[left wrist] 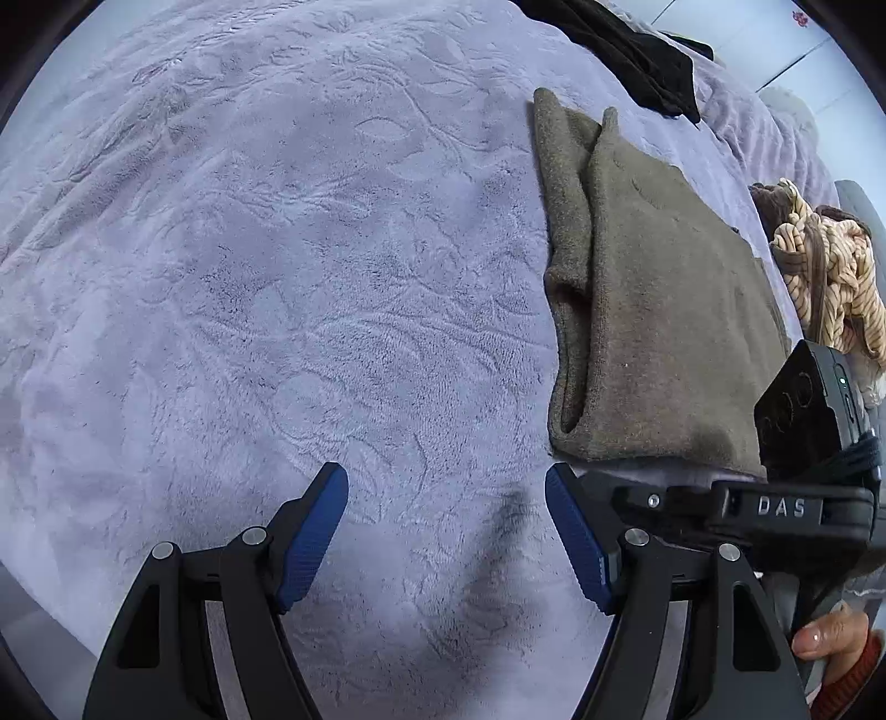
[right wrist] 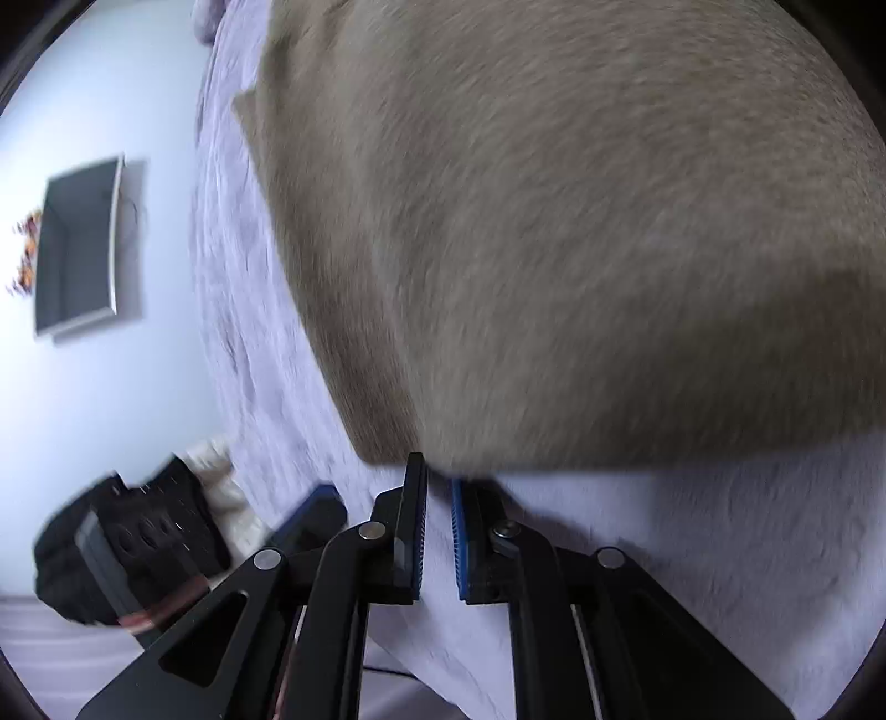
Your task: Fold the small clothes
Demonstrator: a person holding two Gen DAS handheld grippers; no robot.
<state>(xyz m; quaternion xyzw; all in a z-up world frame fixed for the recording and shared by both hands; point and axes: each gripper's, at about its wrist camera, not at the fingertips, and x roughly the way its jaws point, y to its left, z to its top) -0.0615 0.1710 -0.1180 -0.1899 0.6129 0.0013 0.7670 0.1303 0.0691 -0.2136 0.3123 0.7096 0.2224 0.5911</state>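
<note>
Left tongs (left wrist: 446,534): mine, spread wide and released, nothing between the blue pads, pointing down over bare blanket

Right tongs (right wrist: 437,531): mine, clenched at the near corner of the sweater; the blur hides whether cloth is truly pinched between the pads, though the edge reaches right to the tips

Sweater (left wrist: 653,310): grey-brown knit, lying flat on the blanket to the right of my left tongs, with one long side turned over into a narrow folded strip; in the right wrist view it (right wrist: 554,221) fills most of the picture, looking paler and smeared

Blanket (left wrist: 277,277): pale lilac plush with a pressed leaf pattern, spread over the bed and carrying everything here

Black garment (left wrist: 637,50): crumpled at the far end of the blanket, beyond the sweater and apart from it

Striped garment (left wrist: 830,277): cream and brown, bunched up at the right edge of the blanket, just past the sweater

Right hand (left wrist: 825,642): a thumb and a rust-red cuff show at the lower right corner of the left wrist view, on the handle of the other tool

Wall (right wrist: 83,387): plain white, with a dark framed panel (right wrist: 77,249) hanging on it
</note>
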